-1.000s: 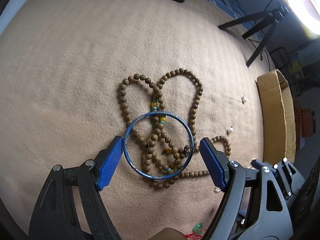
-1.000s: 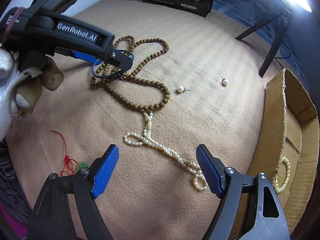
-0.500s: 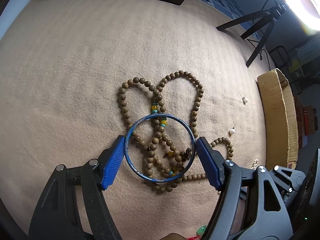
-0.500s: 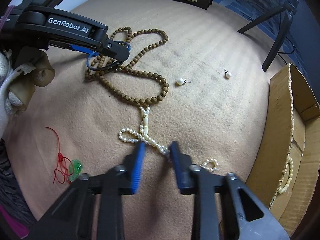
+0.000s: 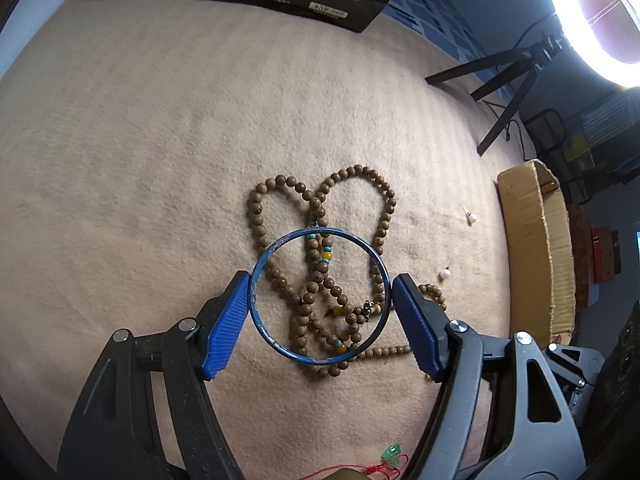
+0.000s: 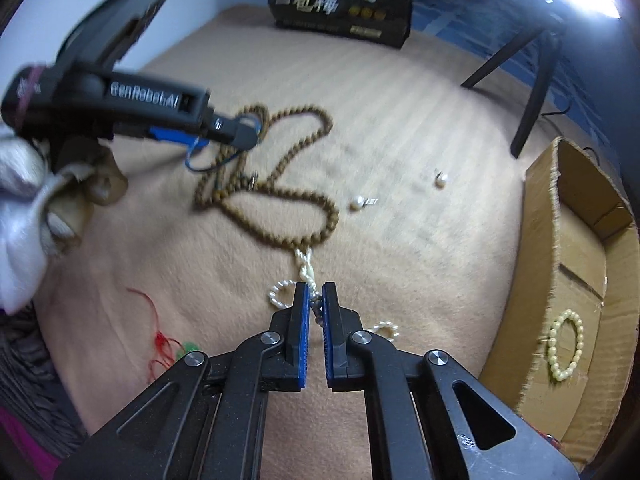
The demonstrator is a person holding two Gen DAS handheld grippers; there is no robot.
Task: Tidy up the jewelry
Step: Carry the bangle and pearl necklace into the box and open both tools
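My left gripper (image 5: pixel 319 312) is shut on a blue bangle (image 5: pixel 256 280), one blue pad on each side, above a looped brown wooden bead necklace (image 5: pixel 352 172) on the tan felt. The same gripper (image 6: pixel 224 128) and the bead necklace (image 6: pixel 288 196) also show in the right wrist view. My right gripper (image 6: pixel 315 300) is shut on a white pearl necklace (image 6: pixel 304 268) that trails from the bead necklace. Two pearl earrings (image 6: pixel 360 202) (image 6: pixel 441 179) lie to the right.
A cardboard box (image 6: pixel 576 264) stands at the right edge with a pearl bracelet (image 6: pixel 564 344) inside. A red cord with a green charm (image 6: pixel 188 347) lies front left. A black package (image 6: pixel 340 0) stands at the back. A tripod leg (image 6: pixel 532 92) rests back right.
My right gripper has closed from wide open onto the pearl necklace. My left gripper has closed on the blue bangle and lifted it slightly.
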